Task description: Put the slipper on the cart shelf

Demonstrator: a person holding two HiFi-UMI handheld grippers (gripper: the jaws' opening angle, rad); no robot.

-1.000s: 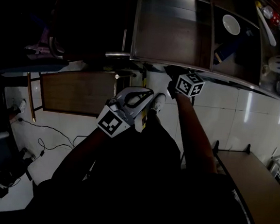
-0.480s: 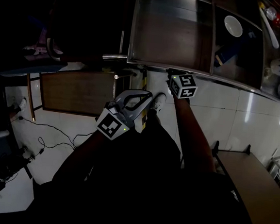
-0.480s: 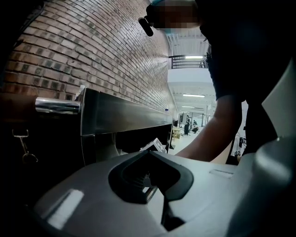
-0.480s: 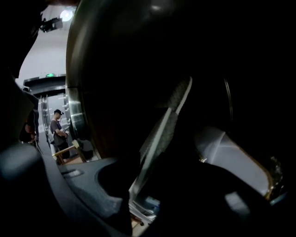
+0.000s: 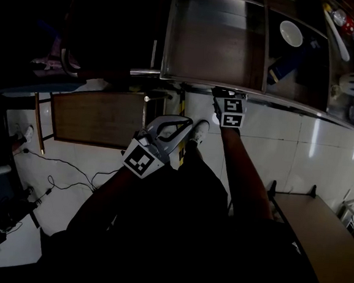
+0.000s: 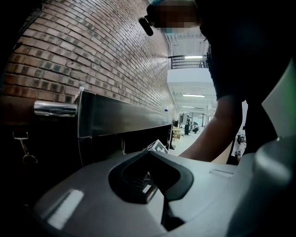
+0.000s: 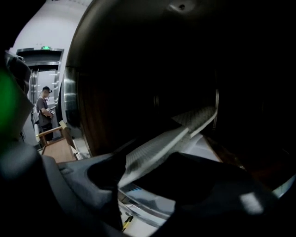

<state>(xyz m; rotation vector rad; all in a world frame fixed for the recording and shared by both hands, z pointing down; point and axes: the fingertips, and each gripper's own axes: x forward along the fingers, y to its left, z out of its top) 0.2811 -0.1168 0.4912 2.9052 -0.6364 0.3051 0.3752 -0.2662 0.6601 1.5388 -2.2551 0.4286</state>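
**Under the cart's top tray: right jaws spread around the slipper**

Between the jaws of the right gripper [image 7: 138,180] I saw the slipper [image 7: 171,139], tilted, with its ribbed pale sole turned toward the camera. The jaws had just been opening and stood wide, their pads off the slipper. It sat in the dark lower bay of the cart [image 5: 168,44], just past the steel edge. I could not tell whether it lay flat on the shelf there. From the head view, that gripper's marker cube showed right at the cart's front rim, with the jaws tucked out of sight beneath.

The left gripper [image 5: 179,124] hung well short of the cart, its jaws pressed together on nothing. Beyond it a steel handle [image 5: 143,71] jutted from the cart's corner. A white bowl [image 5: 291,32] sat in the neighbouring compartment on top. A brick wall [image 6: 92,60] ran behind the cart.
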